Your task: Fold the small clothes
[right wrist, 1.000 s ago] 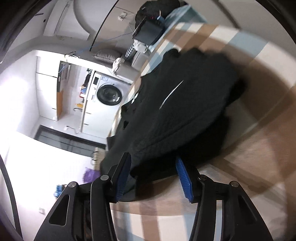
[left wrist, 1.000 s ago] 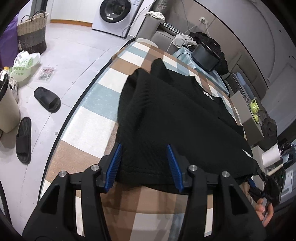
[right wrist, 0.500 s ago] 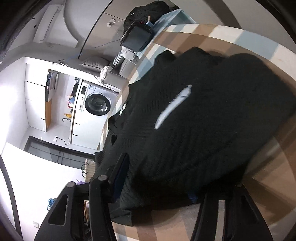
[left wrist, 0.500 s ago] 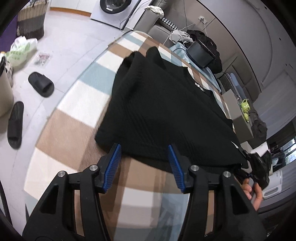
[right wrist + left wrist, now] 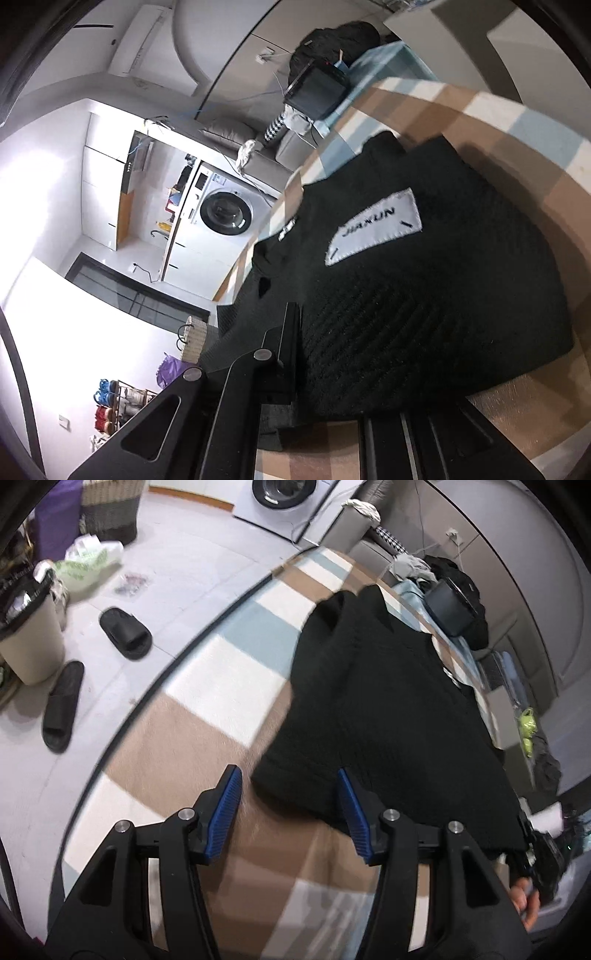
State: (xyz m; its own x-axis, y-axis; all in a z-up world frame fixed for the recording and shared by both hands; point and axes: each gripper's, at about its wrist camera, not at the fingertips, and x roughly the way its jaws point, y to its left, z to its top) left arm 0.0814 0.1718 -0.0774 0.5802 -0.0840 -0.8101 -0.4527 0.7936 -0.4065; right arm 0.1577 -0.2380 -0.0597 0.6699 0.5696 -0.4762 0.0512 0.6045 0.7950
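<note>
Closing right fingers [image 5: 295,354] apparently pinch black garment [image 5: 424,295]; left fingers [image 5: 229,797] half-open, empty.

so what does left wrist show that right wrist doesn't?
Left wrist only: the left tongs open over the black garment's near corner, pads not pressing it; two black slippers, a beige bin and the person's hand.

Right wrist only: the right tongs closing on the garment's edge, its white label, a shoe rack.

Both: garment, checked tablecloth, washing machine.
</note>
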